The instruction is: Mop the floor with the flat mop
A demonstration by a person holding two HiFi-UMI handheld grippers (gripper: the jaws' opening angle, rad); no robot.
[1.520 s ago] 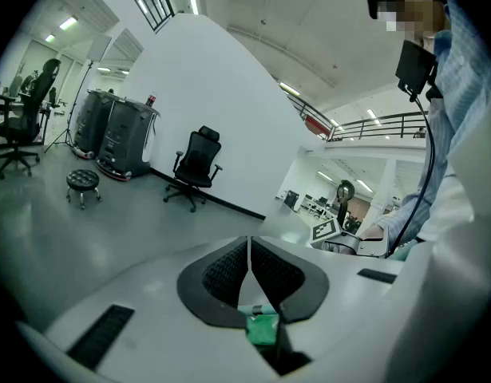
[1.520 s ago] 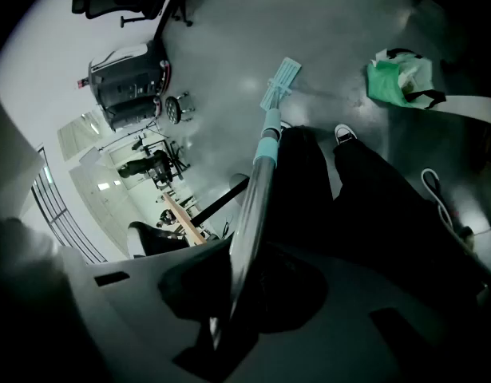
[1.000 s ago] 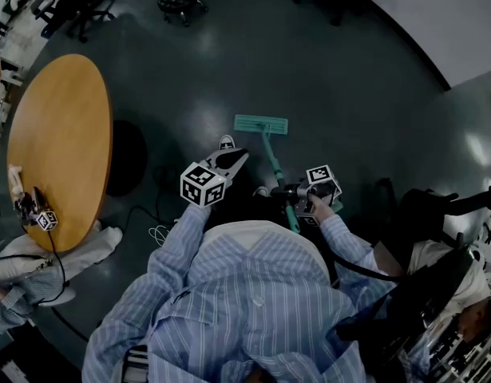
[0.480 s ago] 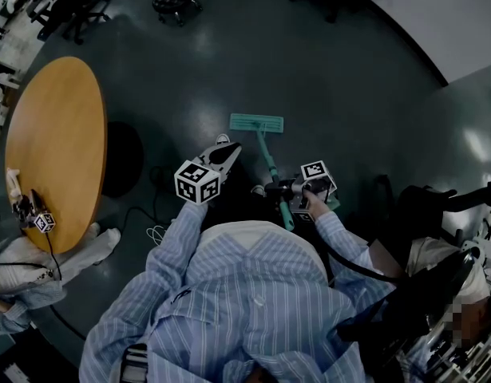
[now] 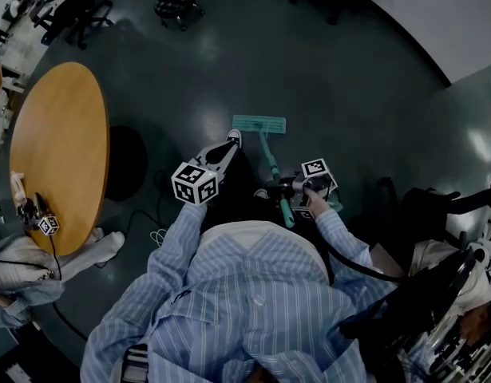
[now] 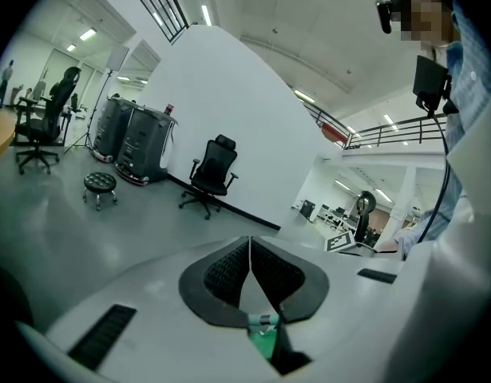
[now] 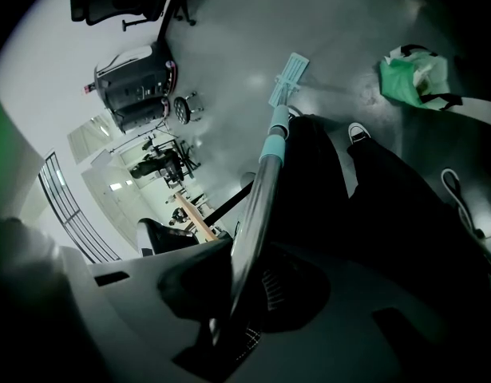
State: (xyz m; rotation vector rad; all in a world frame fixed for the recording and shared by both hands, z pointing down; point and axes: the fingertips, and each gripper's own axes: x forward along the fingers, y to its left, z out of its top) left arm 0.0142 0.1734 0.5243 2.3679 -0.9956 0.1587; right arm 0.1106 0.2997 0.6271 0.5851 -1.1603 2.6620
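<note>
Listing risks first.

- **Slip or twist:** the right gripper alone is clamped on the mop handle. The handle is a smooth metallic shaft, so a hard push could probably rotate or slide it in the jaws.
- **No second grip:** the left gripper has its jaws pressed together on nothing. It hangs clear of the handle and lends no support.
- **Trip or snag:** the mop head lies flat on the dark floor, just ahead of the person's shoe. A loose cable lies to the left, near the round wooden table.

Item: flat mop.

- **Pad:** teal, rectangular and narrow.
- **Collar:** a teal collar sits on the shaft above the head.
- **Handle end:** a teal grip end.
- **Position:** the mop slants from the right gripper down and forward to the floor in front of the person.
</note>
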